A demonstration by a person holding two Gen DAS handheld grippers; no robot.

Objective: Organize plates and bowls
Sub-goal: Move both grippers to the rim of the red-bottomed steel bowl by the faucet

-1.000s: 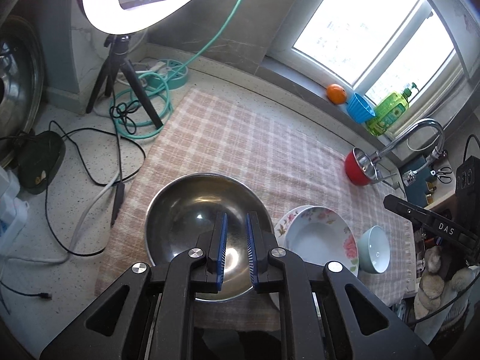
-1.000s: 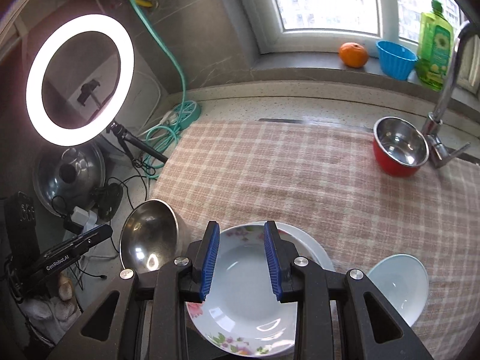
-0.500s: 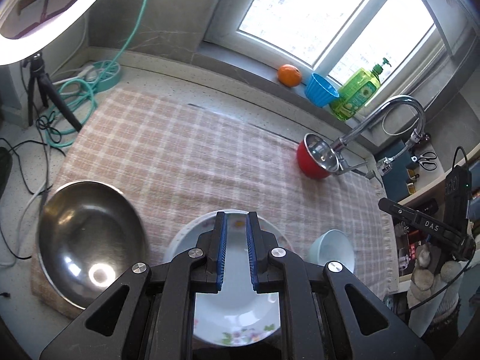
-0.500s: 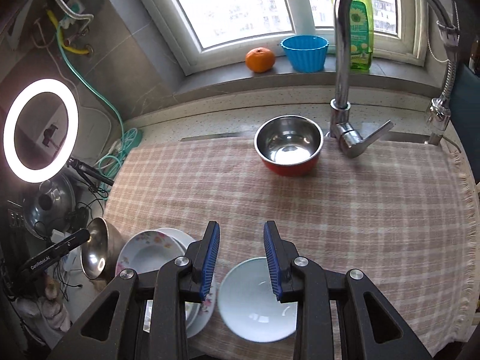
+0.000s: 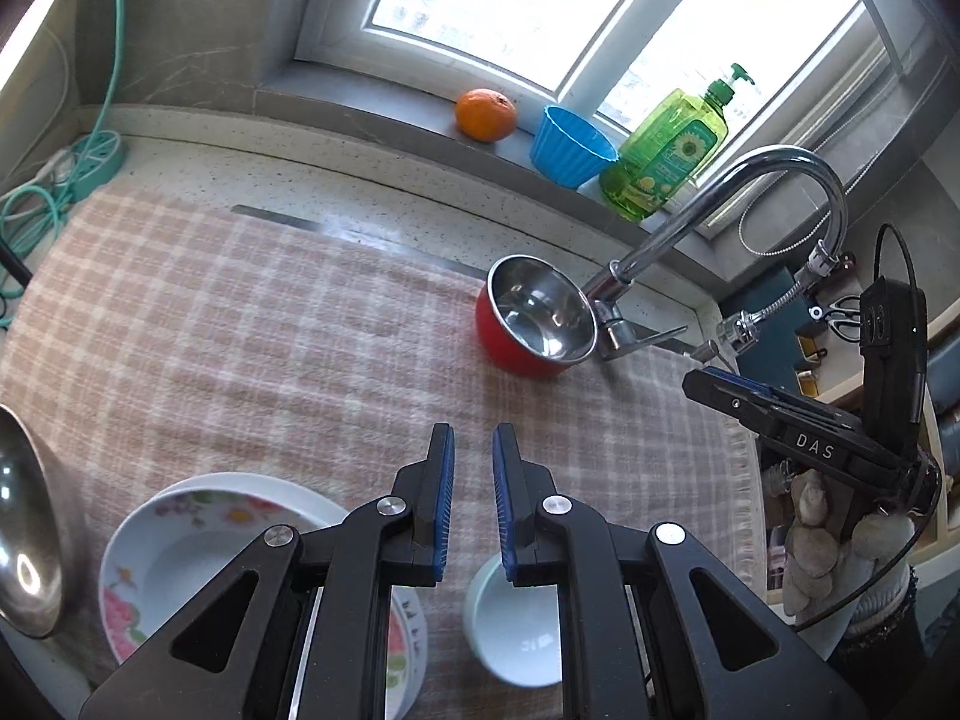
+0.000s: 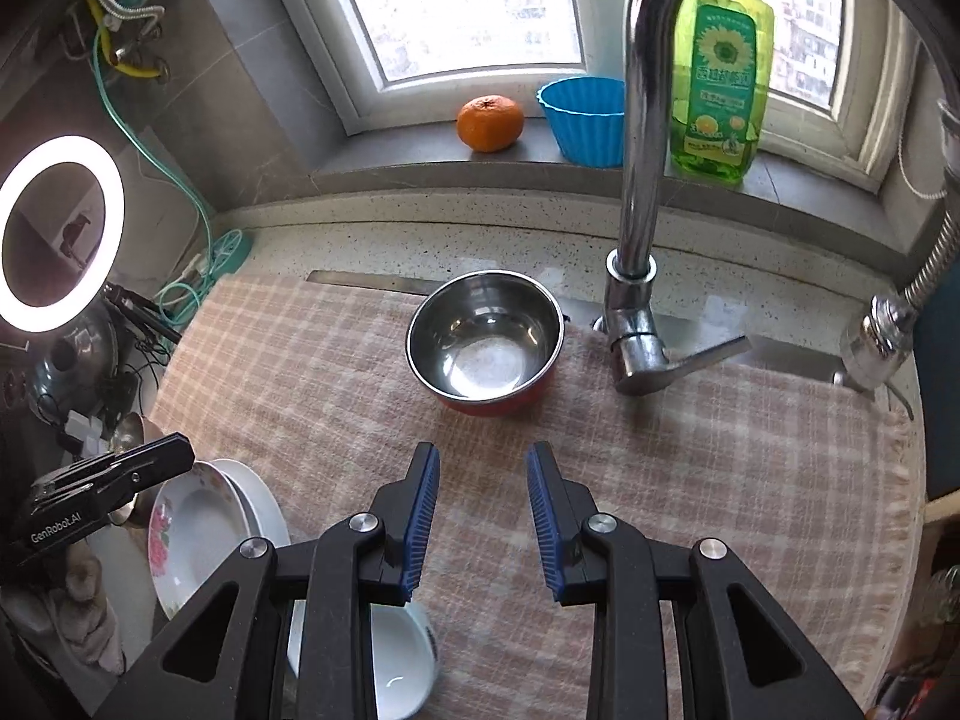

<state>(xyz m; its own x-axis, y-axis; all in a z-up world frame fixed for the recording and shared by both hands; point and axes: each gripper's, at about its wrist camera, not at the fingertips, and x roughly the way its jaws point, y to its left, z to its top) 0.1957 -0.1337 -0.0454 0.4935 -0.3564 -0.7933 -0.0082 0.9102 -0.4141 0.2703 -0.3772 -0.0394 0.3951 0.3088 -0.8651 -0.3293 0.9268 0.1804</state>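
Red-sided bowl with a shiny steel inside [image 6: 486, 342]: upright, empty, far centre of the checked cloth [image 6: 720, 468], beside the chrome tap [image 6: 636, 324]. Left gripper [image 5: 473, 462]: jaws narrowly parted, empty. Right gripper [image 6: 483, 480]: jaws apart, empty. Flowered white plate [image 5: 198, 546] and pale bowl [image 5: 510, 630] near left.

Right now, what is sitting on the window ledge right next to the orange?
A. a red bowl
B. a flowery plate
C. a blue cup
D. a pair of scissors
C: the blue cup stands on the ledge just beside the orange, between it and the green soap bottle.
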